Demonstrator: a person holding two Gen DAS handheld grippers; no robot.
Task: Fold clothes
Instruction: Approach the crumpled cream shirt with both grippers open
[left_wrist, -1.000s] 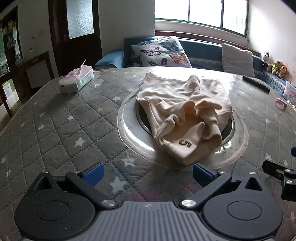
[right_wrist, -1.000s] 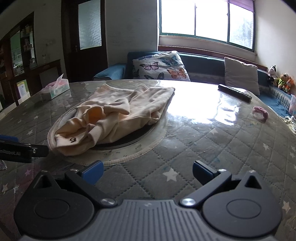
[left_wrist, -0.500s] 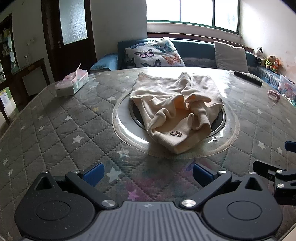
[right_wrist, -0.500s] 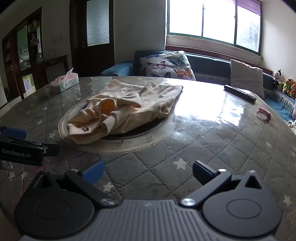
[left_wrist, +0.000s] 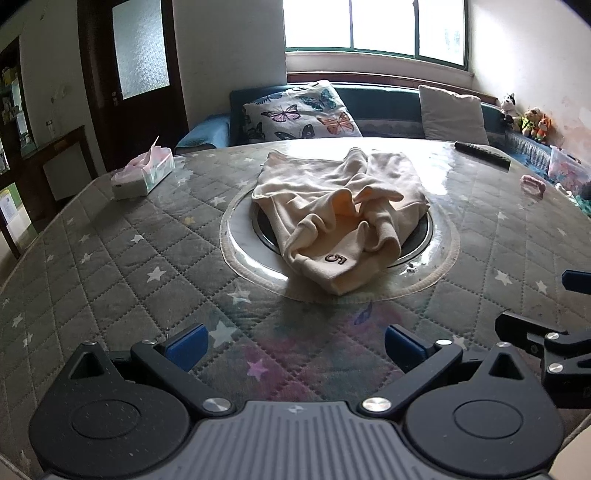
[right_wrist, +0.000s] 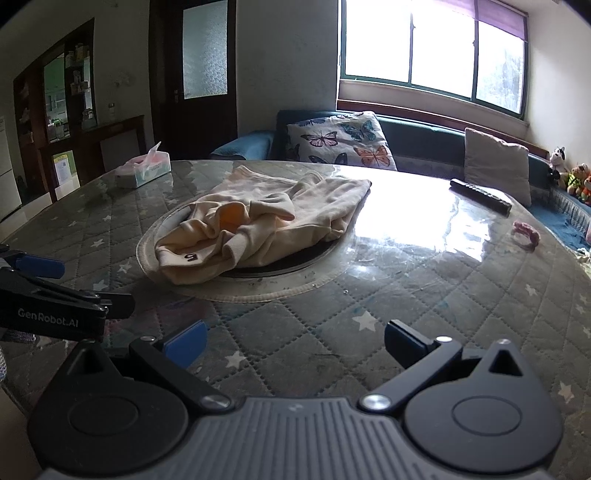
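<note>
A crumpled cream garment (left_wrist: 340, 218) with a black "5" on its near hem lies on the round centre plate of the table; it also shows in the right wrist view (right_wrist: 258, 225). My left gripper (left_wrist: 295, 345) is open and empty, above the near table edge, short of the garment. My right gripper (right_wrist: 293, 341) is open and empty, also near the table edge, to the right of the garment. Each gripper sees the other at its frame edge.
The round table (left_wrist: 122, 251) has a grey quilted star cover under clear film. A tissue box (left_wrist: 143, 175) stands far left, a remote (left_wrist: 482, 154) and a pink item (left_wrist: 532, 184) far right. A sofa with cushions (left_wrist: 301, 112) lies behind.
Both grippers have drawn back from the garment toward the near table edge and risen a little. The garment has not moved. Both stay open.
</note>
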